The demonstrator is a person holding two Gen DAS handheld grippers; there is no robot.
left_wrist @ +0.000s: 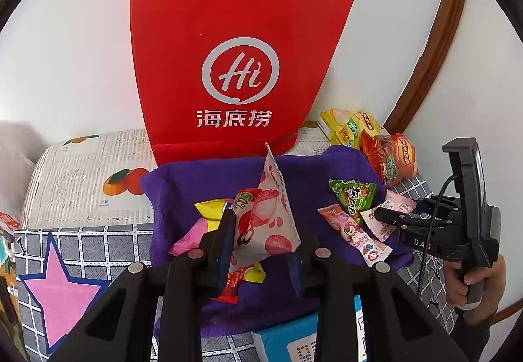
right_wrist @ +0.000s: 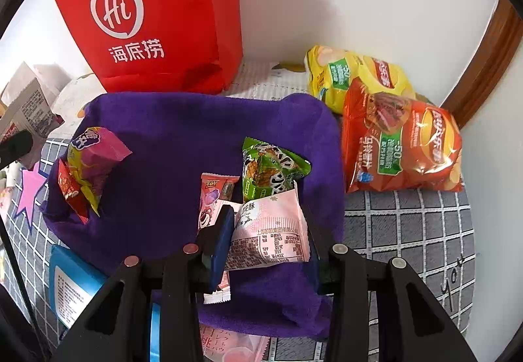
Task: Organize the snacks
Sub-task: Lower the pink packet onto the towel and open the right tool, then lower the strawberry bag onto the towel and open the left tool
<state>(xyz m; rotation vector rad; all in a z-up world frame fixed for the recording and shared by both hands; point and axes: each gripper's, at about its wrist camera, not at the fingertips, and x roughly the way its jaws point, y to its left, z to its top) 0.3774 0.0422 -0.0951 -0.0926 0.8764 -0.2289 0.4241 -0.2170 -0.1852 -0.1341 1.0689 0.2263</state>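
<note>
My left gripper [left_wrist: 261, 244] is shut on a white and pink lychee snack packet [left_wrist: 268, 211], held upright above the purple cloth [left_wrist: 196, 179]. My right gripper [right_wrist: 268, 231] is shut on a pale pink snack packet [right_wrist: 271, 231] over the same purple cloth [right_wrist: 183, 139]; it also shows in the left wrist view [left_wrist: 379, 215]. On the cloth lie a green packet [right_wrist: 268, 165], a pink Lotso candy packet [left_wrist: 353, 231], and a pink and yellow packet [right_wrist: 94, 152] over a small red one [right_wrist: 68, 188]. A red paper bag [left_wrist: 228, 51] stands behind the cloth.
Yellow [right_wrist: 353, 77] and orange [right_wrist: 402, 146] chip bags lie at the back right by the wall. A blue pack [right_wrist: 72, 286] lies at the cloth's near left edge. The checked sheet has a pink star [left_wrist: 62, 296]. A wooden frame [left_wrist: 434, 44] runs along the right.
</note>
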